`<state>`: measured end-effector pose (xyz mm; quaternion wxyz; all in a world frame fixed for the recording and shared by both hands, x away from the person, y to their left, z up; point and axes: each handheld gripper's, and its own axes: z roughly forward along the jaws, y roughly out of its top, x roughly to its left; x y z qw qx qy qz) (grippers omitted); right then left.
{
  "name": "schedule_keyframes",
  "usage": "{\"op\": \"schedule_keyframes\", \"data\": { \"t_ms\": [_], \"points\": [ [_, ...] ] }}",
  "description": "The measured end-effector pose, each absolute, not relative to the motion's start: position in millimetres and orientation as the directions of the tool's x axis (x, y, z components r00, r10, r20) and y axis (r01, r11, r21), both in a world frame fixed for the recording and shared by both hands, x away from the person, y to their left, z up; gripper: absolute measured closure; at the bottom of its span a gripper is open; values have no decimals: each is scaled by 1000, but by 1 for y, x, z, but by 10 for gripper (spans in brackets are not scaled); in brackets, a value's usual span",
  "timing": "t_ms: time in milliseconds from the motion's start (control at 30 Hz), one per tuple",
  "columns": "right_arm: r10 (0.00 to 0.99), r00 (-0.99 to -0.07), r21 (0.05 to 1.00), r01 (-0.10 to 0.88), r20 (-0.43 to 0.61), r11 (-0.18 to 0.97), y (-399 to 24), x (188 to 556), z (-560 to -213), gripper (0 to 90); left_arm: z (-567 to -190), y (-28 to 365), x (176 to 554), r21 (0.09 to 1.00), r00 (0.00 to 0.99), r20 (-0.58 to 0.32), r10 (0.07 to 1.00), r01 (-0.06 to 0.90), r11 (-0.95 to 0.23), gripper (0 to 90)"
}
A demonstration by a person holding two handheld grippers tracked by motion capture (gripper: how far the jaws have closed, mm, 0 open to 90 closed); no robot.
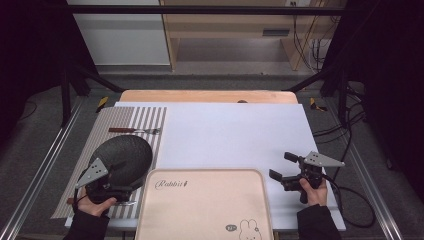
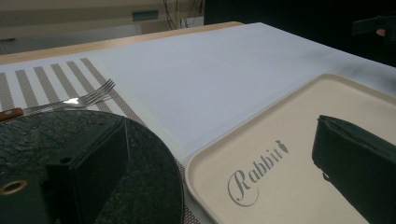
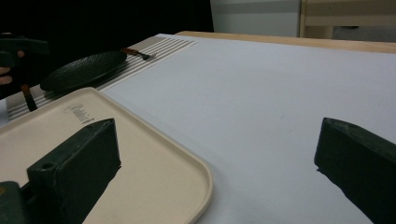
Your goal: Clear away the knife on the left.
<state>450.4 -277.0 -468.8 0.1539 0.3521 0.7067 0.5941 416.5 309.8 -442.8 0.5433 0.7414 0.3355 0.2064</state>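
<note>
The left claw (image 1: pixel 131 189) is held released — its jaws spread wide, one over the near edge of the black plate (image 1: pixel 125 152), the other over the beige tray (image 1: pixel 205 210). The plate is seen on the striped placemat (image 1: pixel 145 120), just left of the tray. The right claw (image 1: pixel 281 166) hangs released above the white worktop (image 1: pixel 230 135) — nothing is gripped.

We see a pale beige tray (image 1: pixel 205 210) with grey "Rabbit" lettering and a white bunny at the surface's near edge, a black textured plate (image 1: pixel 125 152) on a brown-and-white striped mat (image 1: pixel 131 119), and a brown-handled silver fork (image 1: pixel 135 130).
</note>
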Motion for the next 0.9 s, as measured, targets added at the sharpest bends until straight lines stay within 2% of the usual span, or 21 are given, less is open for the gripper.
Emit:
{"op": "schedule_keyframes", "data": {
  "t_ms": [500, 900],
  "points": [
    [681, -704, 949, 314, 204, 40, -278, 450, -468, 2, -437, 307, 420, 939, 712, -49, 700, 273, -212, 39],
    [679, -707, 945, 321, 198, 59, -276, 452, -469, 2, -426, 313, 420, 918, 721, -5, 692, 278, -283, 37]
  ]
}}
